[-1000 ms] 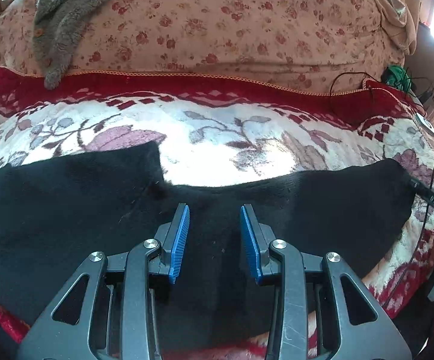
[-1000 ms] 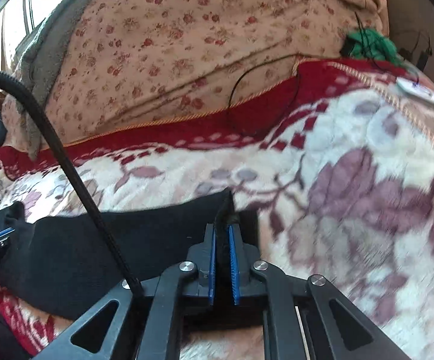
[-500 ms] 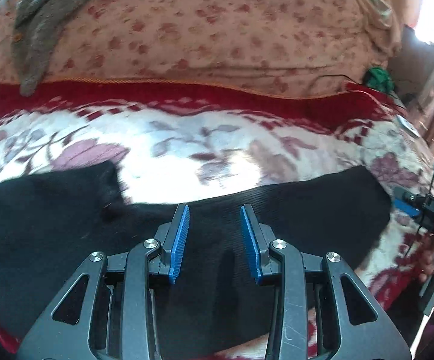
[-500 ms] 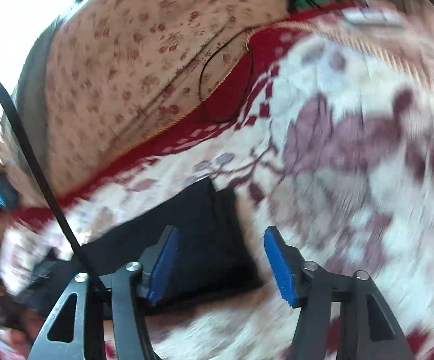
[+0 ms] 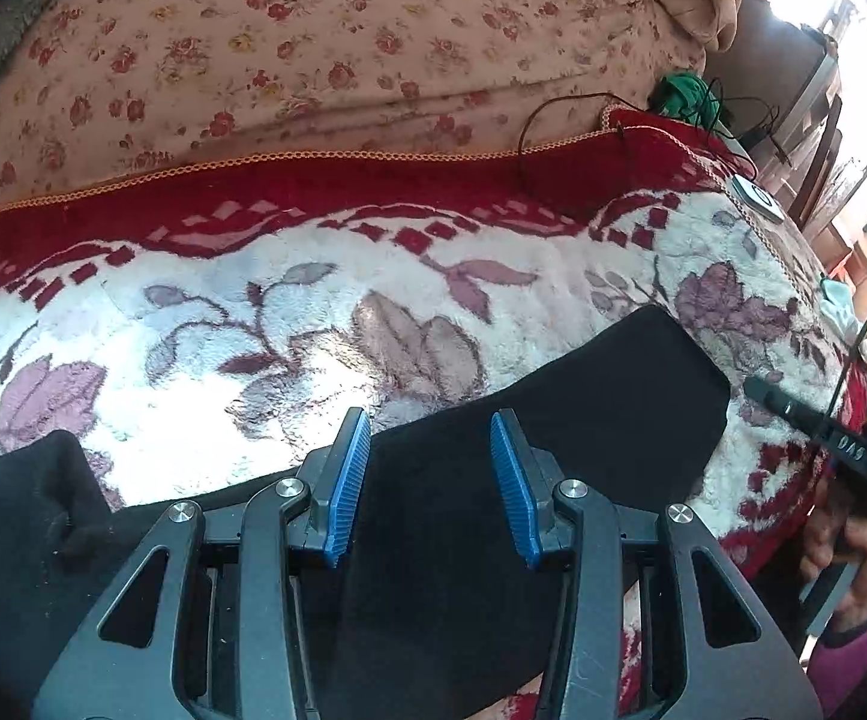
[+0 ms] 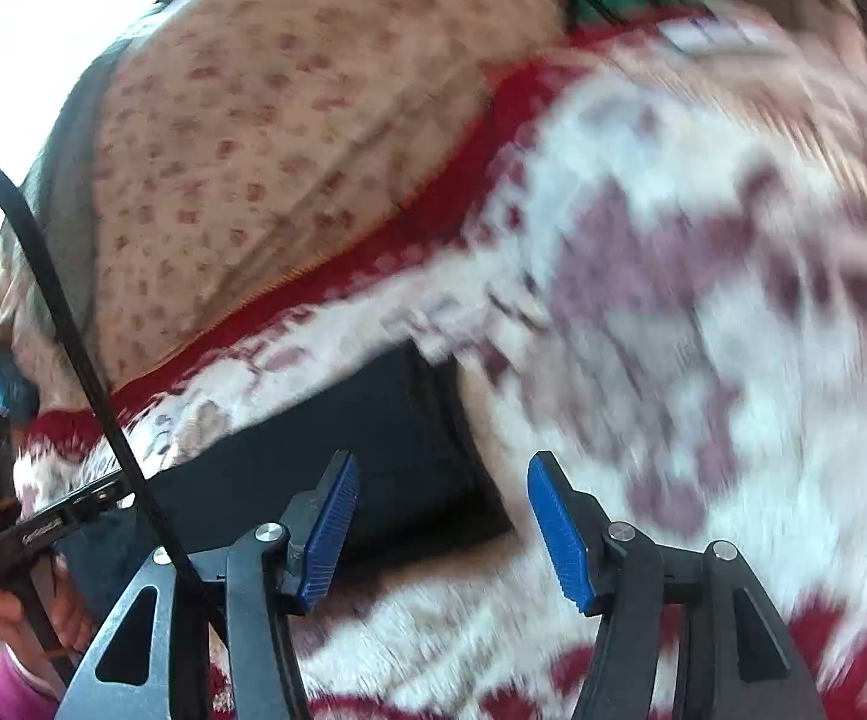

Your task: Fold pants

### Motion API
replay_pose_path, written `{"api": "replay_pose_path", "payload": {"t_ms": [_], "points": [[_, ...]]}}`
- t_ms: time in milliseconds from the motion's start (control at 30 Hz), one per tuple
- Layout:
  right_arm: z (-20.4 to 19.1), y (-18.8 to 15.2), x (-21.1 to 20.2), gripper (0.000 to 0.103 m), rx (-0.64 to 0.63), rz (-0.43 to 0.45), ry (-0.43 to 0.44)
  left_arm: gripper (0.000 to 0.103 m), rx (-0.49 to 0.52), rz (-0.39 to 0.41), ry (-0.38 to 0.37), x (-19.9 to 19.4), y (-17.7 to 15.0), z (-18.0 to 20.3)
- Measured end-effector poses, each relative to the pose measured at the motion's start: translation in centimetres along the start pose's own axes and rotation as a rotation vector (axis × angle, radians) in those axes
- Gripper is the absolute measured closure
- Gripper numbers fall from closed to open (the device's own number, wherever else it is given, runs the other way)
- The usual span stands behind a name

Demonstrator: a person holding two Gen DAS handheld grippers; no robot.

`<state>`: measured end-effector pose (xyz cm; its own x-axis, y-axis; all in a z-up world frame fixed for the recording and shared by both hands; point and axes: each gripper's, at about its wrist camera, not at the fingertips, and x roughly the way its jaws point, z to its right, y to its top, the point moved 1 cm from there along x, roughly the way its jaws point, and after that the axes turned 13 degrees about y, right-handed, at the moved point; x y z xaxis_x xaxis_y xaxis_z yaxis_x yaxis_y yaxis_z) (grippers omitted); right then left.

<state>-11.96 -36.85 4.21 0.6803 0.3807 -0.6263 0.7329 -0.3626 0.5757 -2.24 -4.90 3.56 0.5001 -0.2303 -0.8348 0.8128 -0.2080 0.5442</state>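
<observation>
The black pants (image 5: 583,420) lie flat across the near edge of a floral blanket (image 5: 313,312). My left gripper (image 5: 427,444) is open and empty, hovering over the pants' middle near their far edge. In the blurred right wrist view, my right gripper (image 6: 439,480) is open and empty just above the right end of the pants (image 6: 385,432). The right gripper's body (image 5: 829,444) shows at the right edge of the left wrist view, off the pants' end.
A flowered quilt (image 5: 313,48) is piled at the back behind the blanket's red border (image 5: 313,192). A black cable (image 5: 529,138), a green bundle (image 5: 682,90) and a small white device (image 5: 757,198) lie at the far right. A black cable (image 6: 73,348) crosses the right view.
My right gripper was shut on the pants' right end, then opened and let it go; it has pulled back slightly. My left gripper stayed open while its view shifted right along the pants.
</observation>
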Motion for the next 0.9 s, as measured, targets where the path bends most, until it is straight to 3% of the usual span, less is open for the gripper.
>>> {"api": "replay_pose_path", "payload": {"t_ms": [67, 200, 300, 400, 633, 700, 767, 800, 833, 900], "points": [[-1.4, 1.3, 1.1, 0.054, -0.107, -0.018, 0.025, 0.062, -0.007, -0.005, 0.000, 0.1, -0.2, -0.1], [-2.1, 2.7, 5.4, 0.062, -0.214, -0.132, -0.025, 0.062, -0.030, -0.011, -0.005, 0.1, -0.2, -0.5], [-1.3, 2.9, 8.0, 0.085, -0.223, -0.200, -0.046, 0.062, -0.037, -0.007, -0.001, -0.1, -0.1, -0.9], [-0.6, 2.7, 7.9, 0.101, -0.213, -0.176, -0.036, 0.062, -0.043, -0.009, 0.004, 0.0, 0.0, -1.1], [-0.8, 2.3, 4.6, 0.103, -0.257, -0.127, -0.124, 0.062, -0.069, -0.010, -0.008, 0.1, 0.4, -1.3], [0.3, 2.5, 4.3, 0.103, -0.231, -0.108, -0.191, 0.062, -0.069, -0.004, -0.009, -0.1, 0.4, -1.2], [1.6, 2.7, 3.8, 0.103, -0.130, -0.089, -0.054, 0.062, -0.057, -0.007, -0.007, -0.1, 0.4, -0.9], [1.7, 2.7, 3.6, 0.102, -0.105, -0.081, -0.026, 0.062, -0.050, -0.006, -0.009, -0.2, 0.4, -0.7], [1.6, 2.7, 3.3, 0.099, -0.096, -0.079, -0.033, 0.062, -0.046, -0.003, -0.012, -0.3, 0.4, -0.6], [1.2, 2.6, 2.3, 0.082, -0.082, -0.069, -0.015, 0.062, -0.033, 0.006, -0.028, -0.6, 0.5, -0.2]]}}
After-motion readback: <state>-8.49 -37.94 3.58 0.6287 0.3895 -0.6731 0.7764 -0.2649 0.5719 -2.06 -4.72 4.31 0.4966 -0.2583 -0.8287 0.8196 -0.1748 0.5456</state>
